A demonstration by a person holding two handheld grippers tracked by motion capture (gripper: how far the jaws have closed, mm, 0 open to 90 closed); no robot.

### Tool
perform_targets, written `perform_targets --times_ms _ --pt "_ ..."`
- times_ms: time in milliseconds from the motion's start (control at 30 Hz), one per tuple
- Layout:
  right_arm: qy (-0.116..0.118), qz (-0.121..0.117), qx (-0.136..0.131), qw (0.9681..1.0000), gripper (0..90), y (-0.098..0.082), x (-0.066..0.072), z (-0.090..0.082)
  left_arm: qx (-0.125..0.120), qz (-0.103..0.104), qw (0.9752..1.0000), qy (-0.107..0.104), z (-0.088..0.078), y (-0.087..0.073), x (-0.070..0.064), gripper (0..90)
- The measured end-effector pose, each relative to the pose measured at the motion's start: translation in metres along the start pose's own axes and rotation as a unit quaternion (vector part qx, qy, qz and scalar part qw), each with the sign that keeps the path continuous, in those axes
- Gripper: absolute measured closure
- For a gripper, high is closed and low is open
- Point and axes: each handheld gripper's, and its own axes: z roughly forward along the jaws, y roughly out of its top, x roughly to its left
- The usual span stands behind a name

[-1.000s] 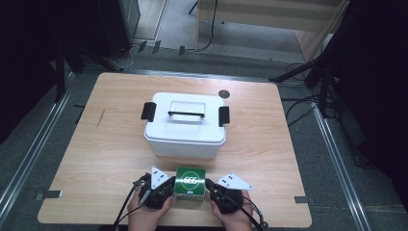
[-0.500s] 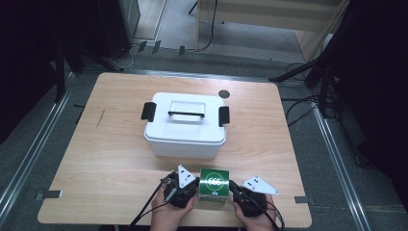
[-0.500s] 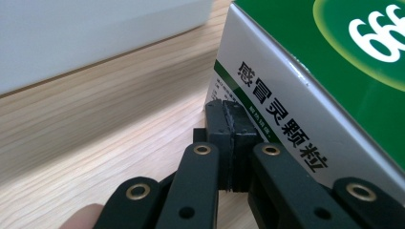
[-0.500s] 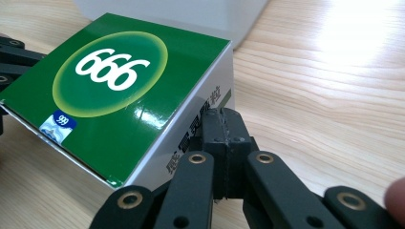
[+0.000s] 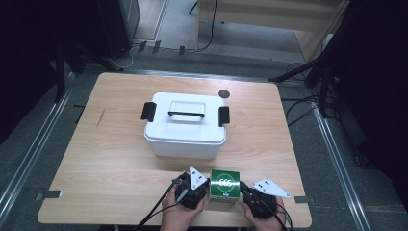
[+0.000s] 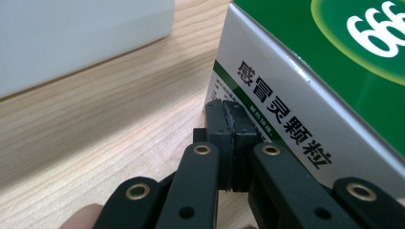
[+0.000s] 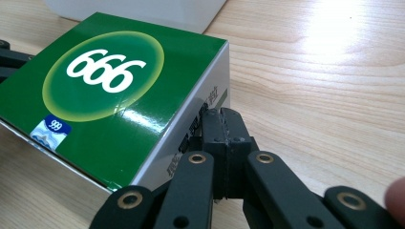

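Note:
A green carton [image 5: 225,184] marked "666" lies near the table's front edge, in front of a white lidded bin [image 5: 185,126] with black latches. My left gripper [image 5: 207,189] is shut, and its closed tips rest against the carton's left side. My right gripper [image 5: 241,190] is shut too, with its tips at the carton's right side. In the left gripper view the closed left gripper [image 6: 232,117] touches the carton's white printed side [image 6: 286,109], with the bin [image 6: 81,38] beyond. In the right gripper view the closed right gripper [image 7: 224,126] meets the carton [image 7: 105,90] at its side edge.
A small dark round disc [image 5: 223,94] lies on the wooden table [image 5: 106,154] behind the bin. Cables trail from both grippers over the front edge. Bare wood lies to the left and right of the bin.
Both grippers and the green carton between them have slid to the right along the front of the table. The white bin has stayed put.

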Motion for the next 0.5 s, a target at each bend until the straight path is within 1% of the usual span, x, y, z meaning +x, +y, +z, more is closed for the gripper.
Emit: perform_targets --times_ms 33,67,100,133,167,200,233,267,300,333,367,400,433,467,500 --pt "-0.004 -0.001 -0.001 1.0 89.0 -0.001 -0.002 0.0 -0.006 0.001 1.0 -0.003 -0.002 0.0 0.004 86.9" --pt "-0.004 -0.001 -0.001 1.0 89.0 -0.001 -0.002 0.0 -0.006 0.001 1.0 -0.003 -0.002 0.0 0.004 81.7" --pt "-0.01 0.0 -0.002 0.9999 81.8 -0.001 -0.003 0.0 -0.013 -0.004 0.9999 -0.006 -0.006 -0.001 0.008 81.7" --pt "-0.016 -0.002 -0.003 0.9999 70.7 -0.001 -0.007 -0.001 -0.023 -0.009 0.9996 -0.01 -0.009 -0.001 0.011 70.3" --pt "-0.016 -0.002 -0.003 0.9999 70.7 -0.001 -0.007 -0.001 -0.03 -0.011 0.9995 -0.008 -0.013 -0.001 0.015 70.3" --pt "-0.012 0.002 -0.002 0.9999 66.7 -0.001 -0.01 -0.001 -0.038 -0.01 0.9992 -0.004 -0.018 -0.001 0.019 66.9" --pt "-0.014 0.003 -0.003 0.9999 60.8 -0.001 -0.015 -0.002 -0.051 -0.016 0.9986 0.002 -0.028 -0.002 0.027 57.2" --pt "-0.008 0.007 -0.002 0.9999 61.6 0.0 -0.019 -0.003 -0.051 -0.016 0.9986 0.002 -0.028 -0.002 0.027 54.1" --pt "-0.008 0.007 -0.002 0.9999 61.6 0.0 -0.019 -0.003 -0.056 -0.019 0.9983 0.006 -0.032 -0.003 0.032 54.1" --pt "0.032 0.028 -0.006 0.9991 61.2 0.001 -0.027 -0.003 -0.058 -0.023 0.9978 0.022 -0.04 -0.007 0.04 43.9" --pt "0.032 0.017 -0.024 0.9991 61.2 0.0 -0.031 -0.003 -0.058 -0.023 0.9978 0.022 -0.04 -0.007 0.04 35.0" --pt "0.021 0.004 -0.033 0.9992 60.6 -0.001 -0.033 -0.004 -0.056 -0.023 0.9976 0.033 -0.044 -0.009 0.045 26.1" --pt "0.021 0.004 -0.033 0.9992 60.6 -0.001 -0.033 -0.004 -0.056 -0.025 0.9973 0.04 -0.048 -0.011 0.05 26.1" --pt "-0.006 -0.003 -0.033 0.9994 57.5 -0.002 -0.037 -0.005 -0.059 -0.027 0.9969 0.045 -0.053 -0.015 0.055 15.7" --pt "-0.01 -0.003 -0.034 0.9994 54.2 -0.002 -0.039 -0.006 -0.065 -0.031 0.9959 0.053 -0.063 -0.022 0.068 11.9"
